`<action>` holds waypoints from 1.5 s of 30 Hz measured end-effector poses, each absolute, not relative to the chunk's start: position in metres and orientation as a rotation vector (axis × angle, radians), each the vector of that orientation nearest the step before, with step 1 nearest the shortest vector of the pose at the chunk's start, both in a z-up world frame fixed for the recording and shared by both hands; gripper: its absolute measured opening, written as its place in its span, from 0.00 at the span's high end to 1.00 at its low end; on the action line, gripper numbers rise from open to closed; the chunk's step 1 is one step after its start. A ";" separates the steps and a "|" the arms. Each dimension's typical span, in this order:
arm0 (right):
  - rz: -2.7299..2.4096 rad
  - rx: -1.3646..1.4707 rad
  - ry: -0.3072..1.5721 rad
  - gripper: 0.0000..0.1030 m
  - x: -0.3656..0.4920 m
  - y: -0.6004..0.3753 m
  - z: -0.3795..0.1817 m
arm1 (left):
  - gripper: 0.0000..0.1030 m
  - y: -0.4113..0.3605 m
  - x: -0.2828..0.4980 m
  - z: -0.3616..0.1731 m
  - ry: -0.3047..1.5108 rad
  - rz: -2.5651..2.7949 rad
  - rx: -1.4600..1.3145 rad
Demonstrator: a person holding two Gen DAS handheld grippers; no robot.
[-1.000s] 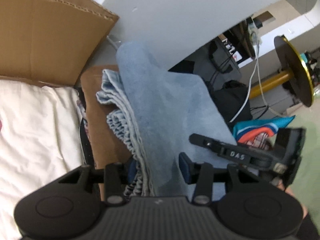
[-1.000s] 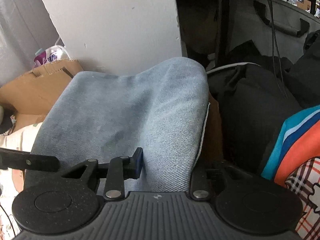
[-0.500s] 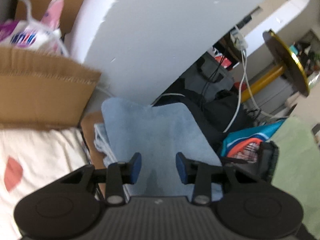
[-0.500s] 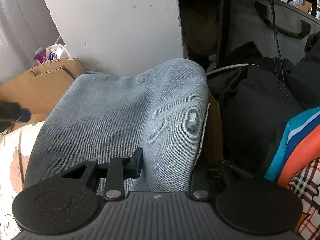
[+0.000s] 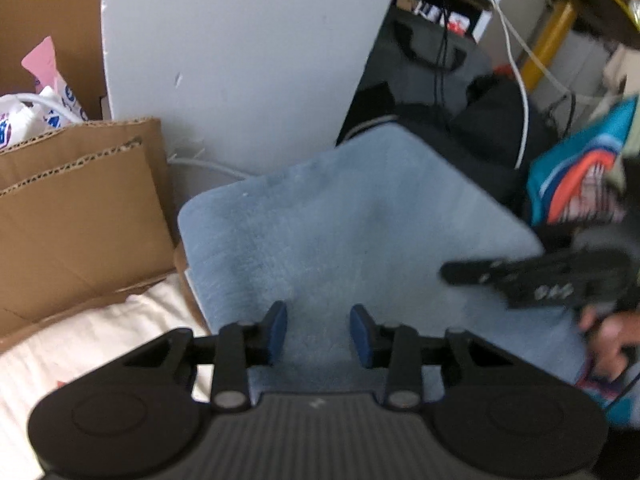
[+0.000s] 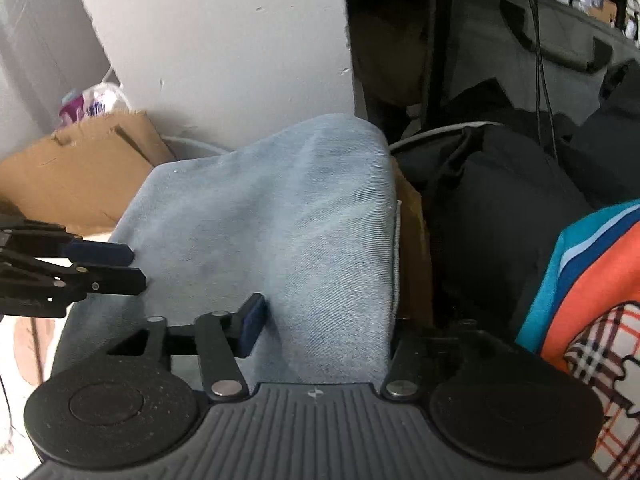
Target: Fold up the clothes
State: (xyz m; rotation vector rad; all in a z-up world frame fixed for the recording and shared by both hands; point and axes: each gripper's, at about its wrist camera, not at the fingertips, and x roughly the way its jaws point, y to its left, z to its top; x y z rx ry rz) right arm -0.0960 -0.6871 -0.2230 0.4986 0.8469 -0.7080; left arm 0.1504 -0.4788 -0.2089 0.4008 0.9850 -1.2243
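Swinging left tongs (image 5: 318, 334) over denim (image 5: 360, 232).

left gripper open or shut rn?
Open. In the left wrist view the left gripper has a clear gap between its blue pads, with bare denim garment showing in the gap; nothing is pinched.

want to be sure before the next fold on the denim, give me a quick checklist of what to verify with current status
1. Left gripper free of cloth: ok, jaws apart over the blue denim garment, nothing between them.
2. Right gripper has a hold on the denim: cannot tell, cloth drapes over one finger and hides it.
3. Denim top face smooth: ok, no big wrinkles show.
4. Folded edges aligned underneath: cannot tell, lower layers hidden.
5. Grippers clear of each other: ok, apart in both views.
6. Cardboard box off the denim: ok, beside its left edge.
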 end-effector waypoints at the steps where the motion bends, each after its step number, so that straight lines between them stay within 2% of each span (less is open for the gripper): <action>1: -0.718 0.472 0.852 0.39 -0.096 -0.685 -0.220 | 0.63 -0.478 0.153 -0.211 0.995 -1.219 0.392; 7: -0.770 0.318 0.872 0.38 -0.097 -0.670 -0.202 | 0.62 -0.482 0.157 -0.214 1.010 -1.229 0.401; 12: -0.741 0.324 0.773 0.39 -0.091 -0.667 -0.184 | 0.62 -0.485 0.154 -0.216 0.984 -1.222 0.427; 22: -0.690 0.374 0.876 0.40 -0.079 -0.672 -0.243 | 0.62 -0.480 0.160 -0.221 1.001 -1.247 0.399; 24: -0.691 0.376 0.878 0.40 -0.080 -0.671 -0.242 | 0.63 -0.482 0.160 -0.217 1.005 -1.247 0.394; 26: -0.685 0.381 0.866 0.46 -0.080 -0.672 -0.236 | 0.64 -0.484 0.160 -0.209 0.983 -1.293 0.430; 31: -0.711 0.374 0.803 0.46 -0.081 -0.684 -0.226 | 0.65 -0.492 0.170 -0.193 0.927 -1.324 0.451; 36: -0.721 0.343 0.797 0.46 -0.060 -0.708 -0.227 | 0.65 -0.504 0.177 -0.202 0.926 -1.304 0.465; 43: -0.715 0.303 0.827 0.70 -0.031 -0.742 -0.238 | 0.60 -0.503 0.169 -0.208 0.898 -1.290 0.468; 45: -0.710 0.308 0.831 0.72 -0.027 -0.749 -0.241 | 0.58 -0.503 0.170 -0.211 0.902 -1.284 0.484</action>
